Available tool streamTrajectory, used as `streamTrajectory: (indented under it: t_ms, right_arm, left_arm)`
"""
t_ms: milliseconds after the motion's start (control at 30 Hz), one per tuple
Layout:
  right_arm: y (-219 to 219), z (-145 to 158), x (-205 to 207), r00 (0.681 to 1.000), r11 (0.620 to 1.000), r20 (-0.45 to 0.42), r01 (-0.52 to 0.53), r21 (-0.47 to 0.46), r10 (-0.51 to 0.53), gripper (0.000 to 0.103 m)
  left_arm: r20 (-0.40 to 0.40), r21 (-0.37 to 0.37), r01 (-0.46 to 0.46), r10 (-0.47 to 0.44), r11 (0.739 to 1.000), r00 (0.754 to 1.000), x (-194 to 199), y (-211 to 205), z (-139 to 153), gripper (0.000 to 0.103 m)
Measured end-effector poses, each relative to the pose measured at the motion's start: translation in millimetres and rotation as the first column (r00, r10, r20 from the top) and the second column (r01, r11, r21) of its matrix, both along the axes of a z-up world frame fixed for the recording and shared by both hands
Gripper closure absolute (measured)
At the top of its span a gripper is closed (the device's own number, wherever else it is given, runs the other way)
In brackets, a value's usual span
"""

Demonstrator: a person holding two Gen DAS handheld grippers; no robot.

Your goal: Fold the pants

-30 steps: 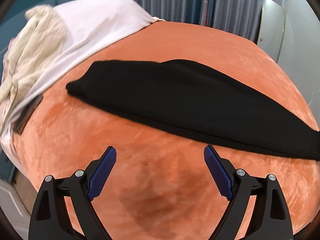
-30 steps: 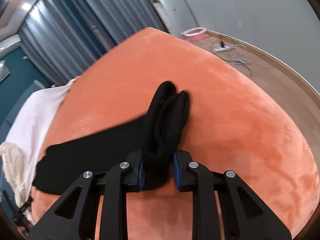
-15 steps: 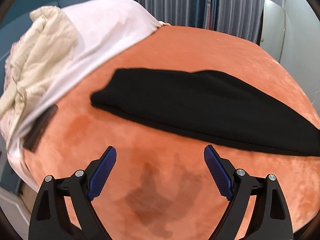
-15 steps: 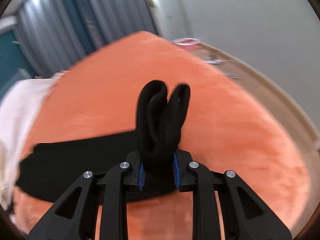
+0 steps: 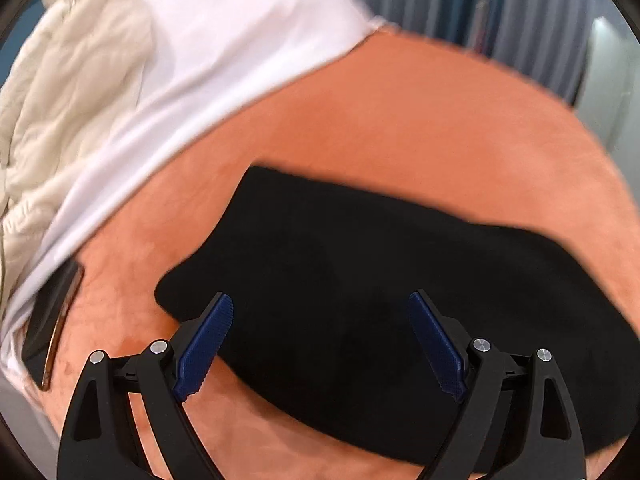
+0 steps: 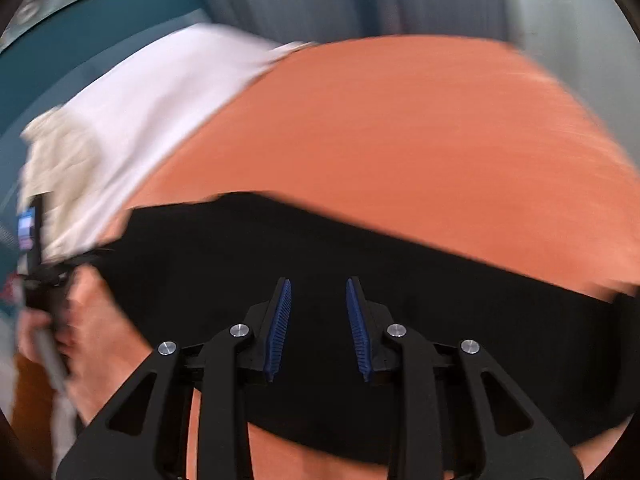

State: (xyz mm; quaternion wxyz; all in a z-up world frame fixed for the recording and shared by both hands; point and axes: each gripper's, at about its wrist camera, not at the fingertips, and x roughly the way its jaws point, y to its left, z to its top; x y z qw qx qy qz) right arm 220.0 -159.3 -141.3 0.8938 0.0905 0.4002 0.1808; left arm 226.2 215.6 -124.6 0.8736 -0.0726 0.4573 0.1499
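The black pants (image 5: 360,280) lie folded in a long strip on the orange bed cover (image 5: 400,120). My left gripper (image 5: 320,340) is wide open just above the strip's left end, with nothing between its blue pads. In the right wrist view the pants (image 6: 280,248) spread across the lower frame. My right gripper (image 6: 318,328) is partly open over the black cloth and holds nothing. That view is blurred by motion.
A white sheet (image 5: 224,40) and a crumpled cream garment (image 5: 68,92) lie at the bed's left end. A dark phone (image 5: 52,320) rests at the sheet's edge. Grey curtains (image 5: 480,8) hang behind the bed. The other hand (image 6: 80,328) shows at left.
My right gripper has let go of the bunched pants end and opened over the flat cloth. My left gripper has moved forward and down over the strip's left end.
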Motion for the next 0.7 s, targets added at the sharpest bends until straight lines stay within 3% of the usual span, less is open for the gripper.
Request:
streamTrajectory:
  t_ms: [100, 167, 233, 300, 367, 433, 467, 500, 567, 633, 700]
  right_arm:
    - [97, -17, 49, 0.987, 0.988, -0.034, -0.156, -0.01, 0.156, 0.076]
    - [123, -36, 86, 0.988, 0.985, -0.071, -0.146, -0.095, 0.14, 0.077]
    - [112, -49, 115, 0.997, 0.983, -0.077, -0.031, -0.183, 0.017, 0.08]
    - [82, -39, 123, 0.99, 0.987, -0.057, 0.12, -0.102, -0.127, 0.077]
    - [84, -32, 111, 0.998, 0.998, -0.05, 0.045, -0.034, -0.047, 0.077]
    - [103, -43, 100, 0.994, 0.982, -0.068, -0.098, -0.162, 0.088, 0.08]
    - [95, -49, 96, 0.996, 0.972, -0.058, -0.078, -0.223, 0.067, 0.08]
    - [70, -50, 90, 0.999, 0.975, -0.037, 0.004, -0.223, -0.012, 0.08]
    - [15, -36, 60, 0.985, 0.974, -0.001, 0.171, -0.15, -0.173, 0.076]
    - [-20, -34, 23, 0.986, 0.98, 0.006, 0.168, -0.104, -0.169, 0.073]
    - [-56, -54, -11, 0.985, 0.944, -0.015, 0.162, -0.289, -0.173, 0.073]
  left_arm:
    - [-0.038, -0.021, -0.012, 0.012, 1.0, 0.999, -7, 19, -31, 0.015]
    - [0.01, 0.017, 0.038, -0.038, 0.999, 0.999, -16, 18, -36, 0.012]
    - [0.022, 0.068, 0.06, -0.062, 0.996, 0.998, -20, 12, -37, 0.012]
    - [0.03, 0.078, 0.049, -0.052, 0.996, 0.998, -21, 10, -39, 0.01]
    - [0.037, 0.09, 0.038, -0.041, 0.995, 0.998, -22, 6, -40, 0.008]
    - [0.037, 0.097, 0.037, -0.041, 0.995, 0.998, -23, 4, -40, 0.007]
    - [0.038, 0.09, 0.037, -0.041, 0.995, 0.998, -23, 4, -40, 0.007]
    - [0.041, 0.082, 0.039, -0.042, 0.996, 0.998, -23, 4, -40, 0.007]
    - [0.053, 0.073, 0.044, -0.048, 0.996, 0.997, -28, 3, -36, 0.007]
    - [0.062, 0.084, 0.04, -0.046, 0.996, 0.997, -29, 12, -32, 0.007]
    - [0.073, 0.112, 0.021, -0.029, 0.994, 0.997, -39, 2, -22, 0.007]
